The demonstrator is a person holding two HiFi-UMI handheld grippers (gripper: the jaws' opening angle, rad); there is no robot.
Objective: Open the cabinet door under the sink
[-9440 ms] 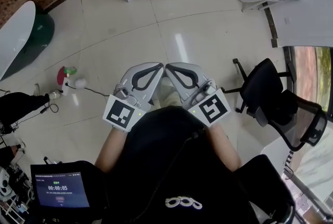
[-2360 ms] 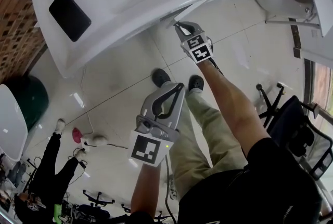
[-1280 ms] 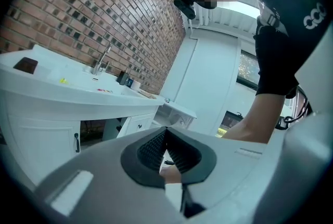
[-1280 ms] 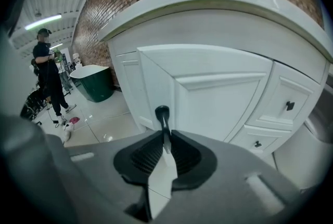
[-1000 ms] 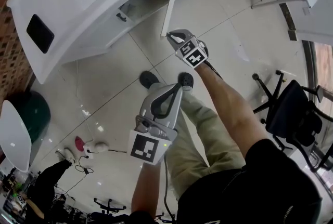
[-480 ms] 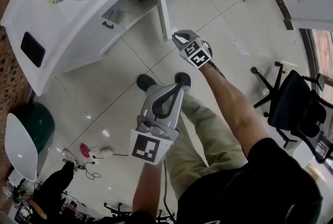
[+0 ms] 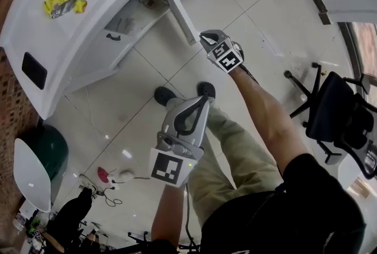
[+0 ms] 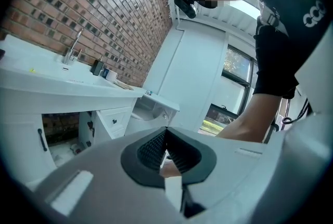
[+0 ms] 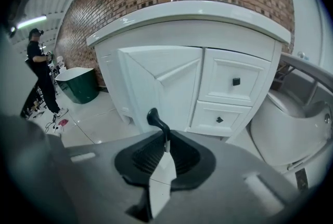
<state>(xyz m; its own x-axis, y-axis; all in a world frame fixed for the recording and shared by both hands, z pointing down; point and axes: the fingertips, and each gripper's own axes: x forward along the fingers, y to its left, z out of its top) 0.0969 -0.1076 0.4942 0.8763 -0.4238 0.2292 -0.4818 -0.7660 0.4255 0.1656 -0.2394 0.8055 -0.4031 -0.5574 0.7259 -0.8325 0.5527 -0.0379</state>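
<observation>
Two grippers are in play, and only one is busy. Nearest the person, the left gripper hangs idle with its jaws pressed together on nothing, well back from the cabinet. Ahead of it, the right gripper has its jaws pinched on the black handle of the cabinet door. The door stands well out from the cabinet front, its free edge at the right jaws and pointing toward the person. Its hinged edge is beyond the jaws, beside the drawers. Its long axis runs upright, from the floor toward the worktop. Left of the right jaws the cabinet's open compartment shows. I judge the opening as good as done; what remains is letting go.
</observation>
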